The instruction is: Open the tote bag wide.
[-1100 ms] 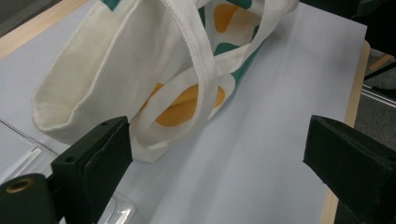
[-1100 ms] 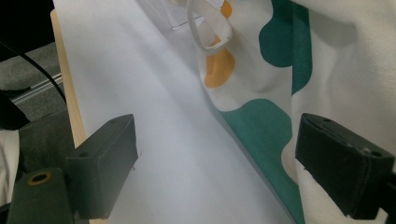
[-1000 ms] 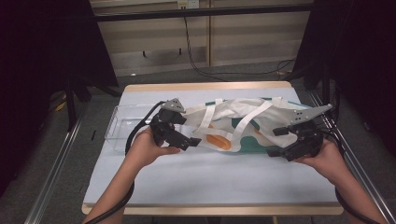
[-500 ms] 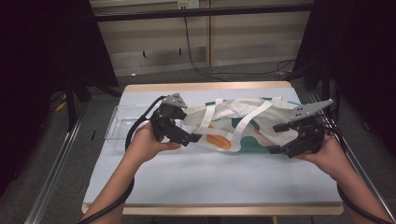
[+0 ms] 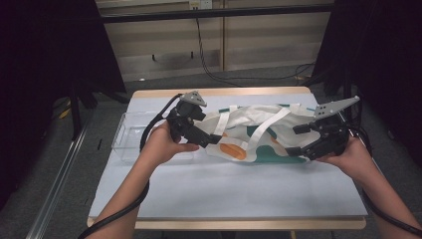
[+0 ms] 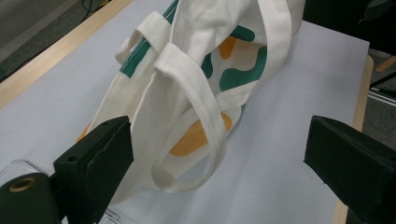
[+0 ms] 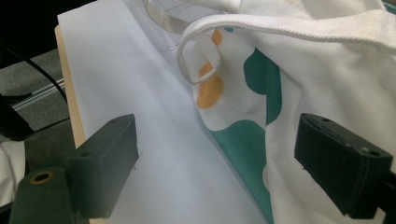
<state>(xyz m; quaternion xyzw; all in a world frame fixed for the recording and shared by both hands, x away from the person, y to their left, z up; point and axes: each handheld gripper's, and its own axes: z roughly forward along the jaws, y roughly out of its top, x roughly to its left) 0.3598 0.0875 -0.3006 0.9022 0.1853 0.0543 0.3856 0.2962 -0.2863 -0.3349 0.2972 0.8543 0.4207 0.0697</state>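
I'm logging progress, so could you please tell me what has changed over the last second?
Little: the left gripper edged slightly along the tote bag; the right gripper barely shifted. Both stay open, the bag unmoved beside the clear bin.

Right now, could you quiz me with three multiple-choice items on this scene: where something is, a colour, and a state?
1. Where is the clear bin?
A. at the bag's left end
B. on top of the bag
C. on the floor

2. What colours are the bag's patches?
A. red and blue
B. green and orange
C. black and pink

3. How do the jaws of the left gripper stand?
A. shut on a strap
B. shut on nothing
C. wide open

Answers: 1 A, the high view shows it on the table by that end. 2 B, both gripper views show them. 3 C, its view shows the jaws far apart.
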